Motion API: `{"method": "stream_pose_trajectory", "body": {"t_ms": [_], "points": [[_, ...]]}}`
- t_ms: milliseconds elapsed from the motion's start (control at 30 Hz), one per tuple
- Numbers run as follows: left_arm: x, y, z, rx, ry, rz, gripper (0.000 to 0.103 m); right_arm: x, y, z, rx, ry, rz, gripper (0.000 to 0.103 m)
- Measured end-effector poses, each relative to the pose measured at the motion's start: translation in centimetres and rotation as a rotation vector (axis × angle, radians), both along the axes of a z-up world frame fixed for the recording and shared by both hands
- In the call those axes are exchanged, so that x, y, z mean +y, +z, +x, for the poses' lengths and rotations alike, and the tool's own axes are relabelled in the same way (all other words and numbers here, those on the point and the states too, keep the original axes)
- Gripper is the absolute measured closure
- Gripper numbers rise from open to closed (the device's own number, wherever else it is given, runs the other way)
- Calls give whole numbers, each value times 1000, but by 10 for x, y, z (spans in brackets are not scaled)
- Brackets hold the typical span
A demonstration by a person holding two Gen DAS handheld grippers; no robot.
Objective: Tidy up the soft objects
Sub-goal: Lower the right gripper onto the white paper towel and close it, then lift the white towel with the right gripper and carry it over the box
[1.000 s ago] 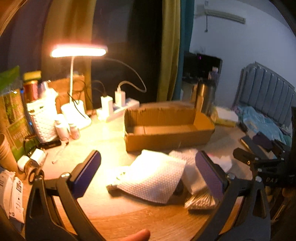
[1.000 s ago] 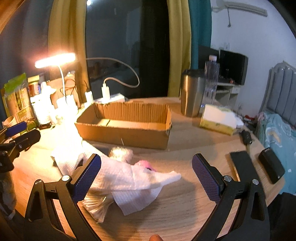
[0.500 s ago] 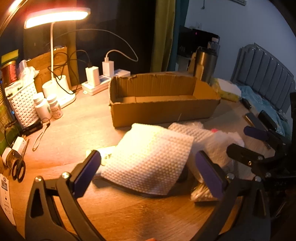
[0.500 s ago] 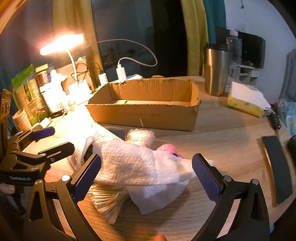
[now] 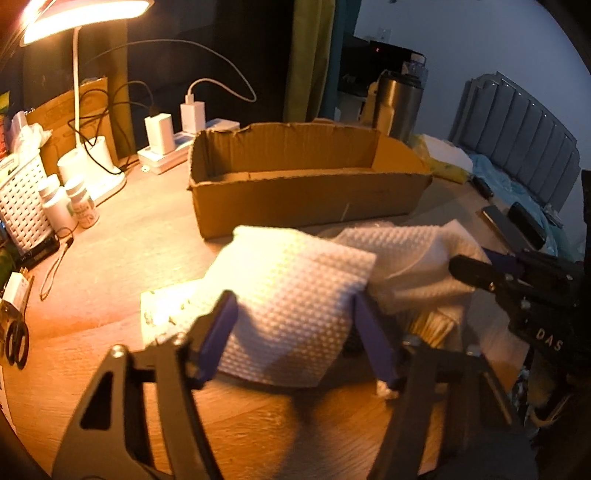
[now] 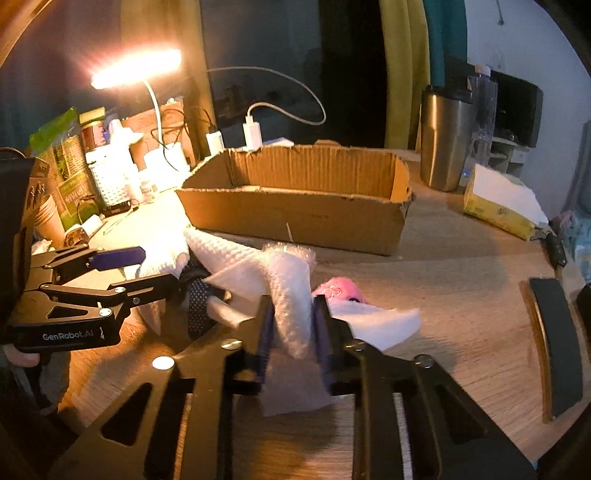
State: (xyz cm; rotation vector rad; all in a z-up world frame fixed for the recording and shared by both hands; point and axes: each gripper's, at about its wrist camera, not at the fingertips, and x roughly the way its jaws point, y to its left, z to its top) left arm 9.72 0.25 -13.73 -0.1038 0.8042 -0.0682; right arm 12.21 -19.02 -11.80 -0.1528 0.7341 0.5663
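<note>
A: A wooden table lit by a desk lamp is shown, with curtains and a dark window behind. Where is the sorting target placed?

B: An open cardboard box is seen in the upper middle of both views, empty as far as can be judged, its long axis running left to right across the frame. The soft things lie just in front of it, toward the bottom of the frame.

A: Which hand is nearer to it?

B: It cannot be settled; both sit about equally close, with the pile between tools and box.

A: What is gripped on the left?

B: The left gripper is closing; a white embossed cloth is bracketed by its blue pads, and the cloth edges appear to be touched on both sides.

A: And the right?

B: The right gripper is clamped tight on a bunched fold of bubble wrap, its jaws nearly together. A pink soft object lies just behind it, partly under a white paper towel.

A: The coming move?

B: A lift up and away over the near wall of the box is judged likely.
</note>
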Motion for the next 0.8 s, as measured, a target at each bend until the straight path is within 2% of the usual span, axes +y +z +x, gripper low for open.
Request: {"method": "stream_pose_trajectory", "body": {"t_ms": [133,167,200,467,800], "points": [[-1,-1,-1,5,-30,-21,65,-4,10,-5,-39,-10,22,85],[0,-1,-2,4,-47,-49,74,-6,13,-6,-52,-12,30,85],[1,0,-2,5,-56,-67,77,-8,18,-8,-68,-14,39,85],[9,15,-13,-52,-64,-130,78,-16,42,-17,-143,-27,63,85],[18,45,-23,-121,-62,-156,78,-19,66,-20,-216,-43,74,85]]}}
